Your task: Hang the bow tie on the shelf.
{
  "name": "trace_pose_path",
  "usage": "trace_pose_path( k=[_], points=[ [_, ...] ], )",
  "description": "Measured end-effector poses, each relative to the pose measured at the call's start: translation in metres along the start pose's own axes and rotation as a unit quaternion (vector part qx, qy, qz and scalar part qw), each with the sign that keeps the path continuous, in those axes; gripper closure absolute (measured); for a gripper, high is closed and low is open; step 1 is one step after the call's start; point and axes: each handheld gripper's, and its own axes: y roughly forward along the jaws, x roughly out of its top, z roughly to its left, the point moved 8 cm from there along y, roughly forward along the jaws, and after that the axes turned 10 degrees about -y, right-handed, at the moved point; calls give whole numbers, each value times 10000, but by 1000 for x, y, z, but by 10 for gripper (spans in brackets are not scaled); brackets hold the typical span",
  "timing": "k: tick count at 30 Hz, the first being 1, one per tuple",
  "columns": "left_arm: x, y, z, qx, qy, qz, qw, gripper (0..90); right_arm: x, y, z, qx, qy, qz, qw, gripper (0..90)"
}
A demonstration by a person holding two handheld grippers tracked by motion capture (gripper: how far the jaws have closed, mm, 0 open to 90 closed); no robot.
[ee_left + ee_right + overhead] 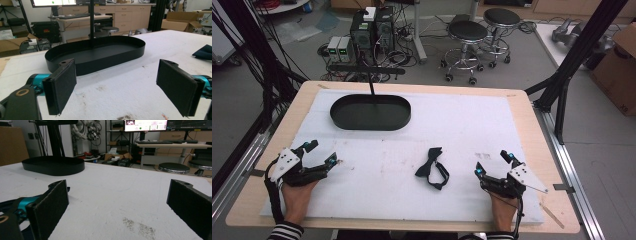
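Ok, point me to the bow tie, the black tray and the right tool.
bow tie (pixel 431 168), high view, on its knot.
black tray (pixel 370 123), high view, on its near wall.
right tool (pixel 493 163), high view, midway between its fingertips.

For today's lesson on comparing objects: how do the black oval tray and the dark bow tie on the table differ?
The tray is far larger than the bow tie. The tray is a rigid oval with an upright rim; the bow tie is soft and crumpled, its strap looped. The tray sits at the far side, the bow tie near the right gripper. Both are dark and rest untouched on the white mat.
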Motion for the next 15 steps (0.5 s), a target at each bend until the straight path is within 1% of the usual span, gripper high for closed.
trace_pose_path(
  k=[6, 9, 11, 13, 15],
  points=[
    [0, 0, 0, -11, 29, -2, 10000, 168, 0, 0, 1, 31, -10, -18, 10000, 28],
    [0, 0, 0, -8, 35, -12, 10000, 167, 0, 0, -1, -11, 23, -20, 10000, 28],
    [0, 0, -1, -4, 46, -21, 10000, 168, -1, 1, 0, -39, 26, 64, 10000, 29],
    [0, -1, -1, -14, 61, -11, 10000, 168, -1, 2, 0, -56, -69, 117, 9999, 29],
    [0, -1, -1, -8, 67, -17, 10000, 167, -1, 3, 1, -53, -107, 160, 9998, 29]
  ],
)
